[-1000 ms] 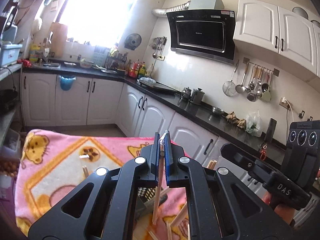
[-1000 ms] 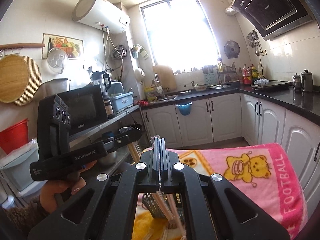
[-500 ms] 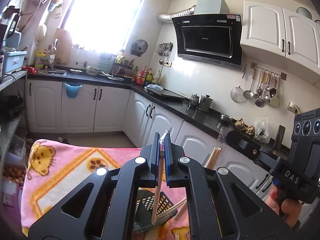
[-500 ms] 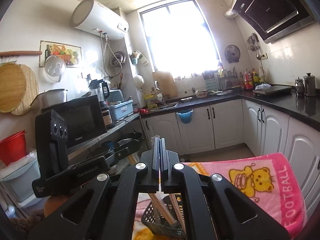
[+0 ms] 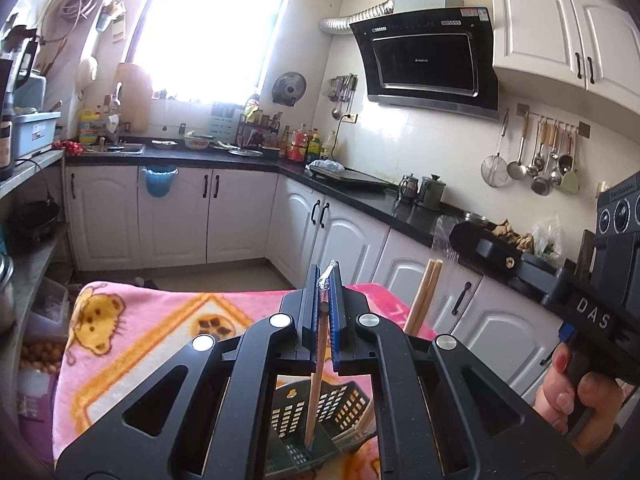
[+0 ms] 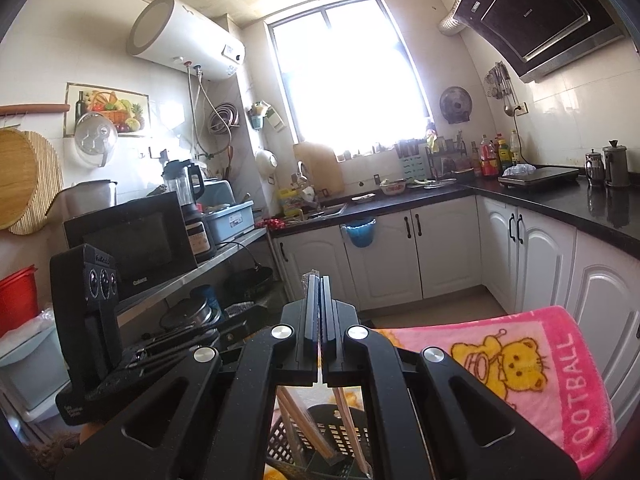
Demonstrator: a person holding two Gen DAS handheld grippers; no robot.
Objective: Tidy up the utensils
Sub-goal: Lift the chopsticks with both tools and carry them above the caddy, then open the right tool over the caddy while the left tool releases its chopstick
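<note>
My left gripper (image 5: 325,280) is shut on a wooden chopstick (image 5: 316,376) in a clear wrapper, held upright with its lower end inside a dark slotted utensil basket (image 5: 320,424) below the jaws. My right gripper (image 6: 319,280) is shut on a pair of wooden chopsticks (image 6: 348,420) that hang down into the same basket (image 6: 316,440). That pair (image 5: 422,296) stands up beside my left jaws in the left wrist view. More chopsticks (image 6: 304,424) lean inside the basket. Each gripper shows in the other's view, close beside it.
The basket sits on a pink cartoon-bear towel (image 5: 132,344) (image 6: 532,364) covering the table. White cabinets and a black counter (image 5: 360,196) run behind. A shelf with a microwave (image 6: 132,240) stands on the left of the right wrist view.
Both grippers have risen and tilted up with their chopsticks. The basket now lies directly under both jaws. The loose chopsticks on the towel have dropped out of view.
</note>
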